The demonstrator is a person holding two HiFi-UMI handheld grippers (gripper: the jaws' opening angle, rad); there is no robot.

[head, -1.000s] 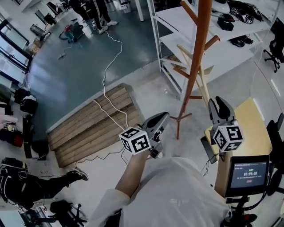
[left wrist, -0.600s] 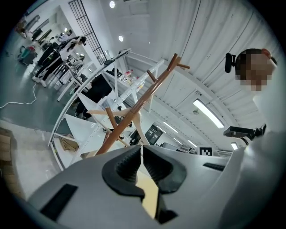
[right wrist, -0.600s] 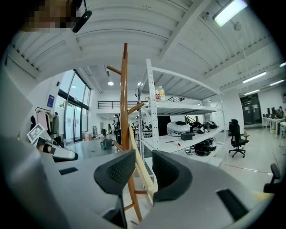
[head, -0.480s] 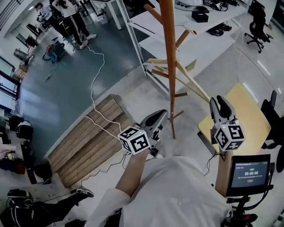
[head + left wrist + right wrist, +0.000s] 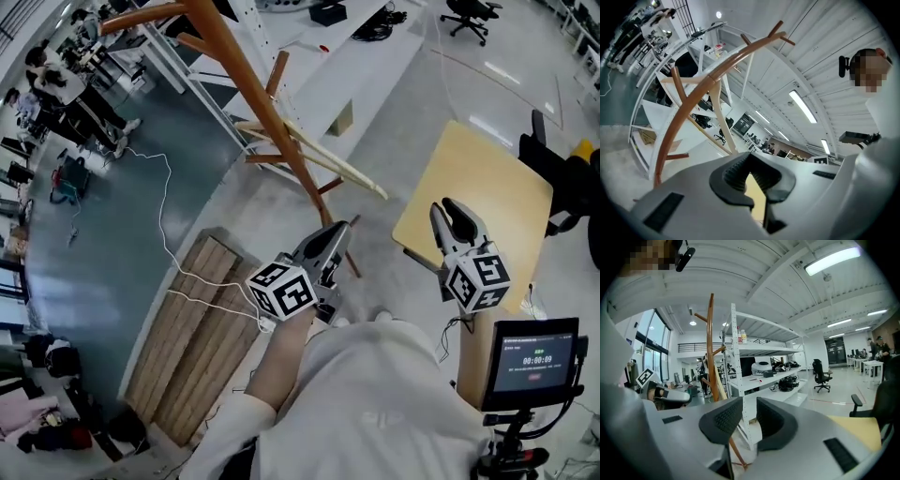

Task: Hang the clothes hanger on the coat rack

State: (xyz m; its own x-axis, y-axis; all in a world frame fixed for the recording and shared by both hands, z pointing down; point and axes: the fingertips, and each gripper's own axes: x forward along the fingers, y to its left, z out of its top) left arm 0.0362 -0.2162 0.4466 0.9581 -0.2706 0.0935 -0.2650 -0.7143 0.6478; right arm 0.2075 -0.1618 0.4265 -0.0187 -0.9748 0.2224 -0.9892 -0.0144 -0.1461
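Observation:
An orange-brown wooden coat rack [image 5: 253, 89] slants from the top left of the head view down to its foot just ahead of my left gripper [image 5: 337, 230]. A pale wooden hanger-like frame [image 5: 314, 157] rests against its lower pegs. The left gripper is shut with nothing in it, and the rack [image 5: 693, 101] arches across its view above the jaws [image 5: 749, 161]. My right gripper [image 5: 452, 208] is open and empty over the yellow table's near edge. Its view shows the rack's pole [image 5: 711, 348] left of the jaws [image 5: 749, 413], with the pale frame [image 5: 723, 387] beside it.
White shelving [image 5: 347, 56] stands behind the rack. A yellow table [image 5: 478, 187] is at the right, with a small monitor [image 5: 534, 356] on a stand below it. A wooden pallet [image 5: 187, 347] and a white cable [image 5: 164, 197] lie on the floor at the left. People [image 5: 75, 84] stand far left.
The head view has swung, so the rack now slants across the upper left instead of standing upright at centre. Both grippers keep their pose; the right one now shows against the yellow table.

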